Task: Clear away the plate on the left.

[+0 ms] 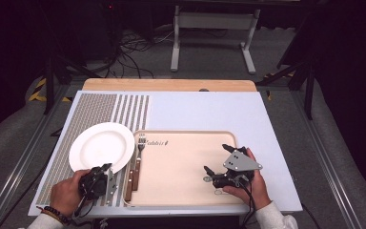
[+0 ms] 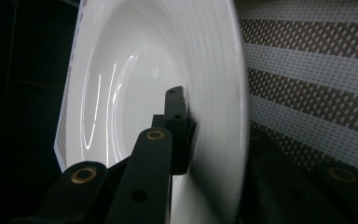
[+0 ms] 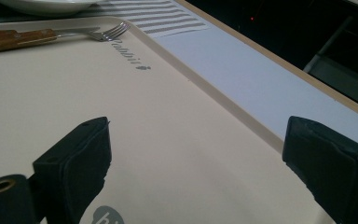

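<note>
Black jaws of the left gripper [image 2: 179,135] pinch the plate [image 1: 102,146] rim, 1 jaw above and 1 beneath. Plate sits on the striped mat [image 1: 128,110], touching the tray [image 1: 186,167]. Right gripper [image 1: 219,164] hovers released over the tray. A thin rim hold may slip; the plate could knock the fork [image 1: 138,156].

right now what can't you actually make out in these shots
- Second utensil beside the fork: high view, too small to tell knife or not.
- Far jaw of the left tool: left gripper view, hidden behind the plate rim.
- Tray lettering: right gripper view, blurred, bottom logo cut off.
</note>
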A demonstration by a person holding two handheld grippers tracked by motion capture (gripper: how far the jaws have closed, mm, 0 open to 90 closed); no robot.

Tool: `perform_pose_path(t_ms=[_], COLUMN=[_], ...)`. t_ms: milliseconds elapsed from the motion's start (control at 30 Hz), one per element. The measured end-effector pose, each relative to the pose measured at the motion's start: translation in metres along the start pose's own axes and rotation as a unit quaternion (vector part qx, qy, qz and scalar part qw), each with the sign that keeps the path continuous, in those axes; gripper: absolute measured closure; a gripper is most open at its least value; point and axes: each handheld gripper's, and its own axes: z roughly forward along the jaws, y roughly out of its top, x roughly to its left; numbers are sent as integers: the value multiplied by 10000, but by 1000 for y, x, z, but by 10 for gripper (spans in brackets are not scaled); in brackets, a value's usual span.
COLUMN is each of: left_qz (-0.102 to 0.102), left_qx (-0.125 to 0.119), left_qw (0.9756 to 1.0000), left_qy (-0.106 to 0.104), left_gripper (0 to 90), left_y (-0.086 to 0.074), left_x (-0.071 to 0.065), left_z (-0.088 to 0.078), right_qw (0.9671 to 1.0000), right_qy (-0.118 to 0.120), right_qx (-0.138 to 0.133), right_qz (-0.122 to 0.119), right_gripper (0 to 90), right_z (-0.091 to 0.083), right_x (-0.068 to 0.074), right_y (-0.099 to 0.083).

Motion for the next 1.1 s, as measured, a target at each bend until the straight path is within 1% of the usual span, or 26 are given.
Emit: perform_pose_path(t_ms=[67,133,167,200,267,333,433,467,500,533,733,867,967,1000,1100], left_qz=[-34,-157,-155,-69,-91,-90,-212,-225,-278,-278,-328,-409,-421,-453,-468], left_qx=[-17,-99,-87,-62,-74,-89,-126,-116,-138,-143,-173,-198,-235,-253,-310], left_qw=[10000,9998,9998,10000,9999,9999,9997,9996,9995,9994,9990,9985,9979,9975,9970], left_qy=[24,-10,20,15,68,57,83,120,94,143,245,318,431,475,541], left_gripper=[833,835,835,834,834,832,833,832,832,835,834,833,833,833,833], left_y=[1,1,1,1,1,2,1,1,0,0,-1,-1,0,1,2], left_x=[0,2,1,1,-1,0,1,2,3,4,9,13,18,20,25], left_z=[-1,-2,-3,-3,-4,-5,-6,-7,-7,-7,-9,-11,-13,-14,-16], right_qw=[10000,10000,10000,10000,10000,10000,10000,10000,10000,10000,10000,9999,9998,9997,9997], right_qy=[-20,-22,-22,-19,-17,-19,-20,-19,-23,-30,-76,-108,-149,-164,-191], right_qx=[-6,-8,-8,-1,2,3,1,-8,-9,-6,-60,-101,-141,-152,-154], right_qz=[6,3,3,-4,-3,-9,-9,-4,-9,-12,9,5,31,36,34], right_gripper=[87,87,87,87,87,87,87,87,87,87,87,87,87,87,87], right_z=[0,0,0,0,0,0,0,0,0,0,-2,-2,-5,-5,-6], right_x=[0,0,0,0,0,0,0,0,0,0,-1,-3,-4,-4,-5], right_y=[0,0,0,0,0,0,0,0,0,0,1,1,1,1,1])
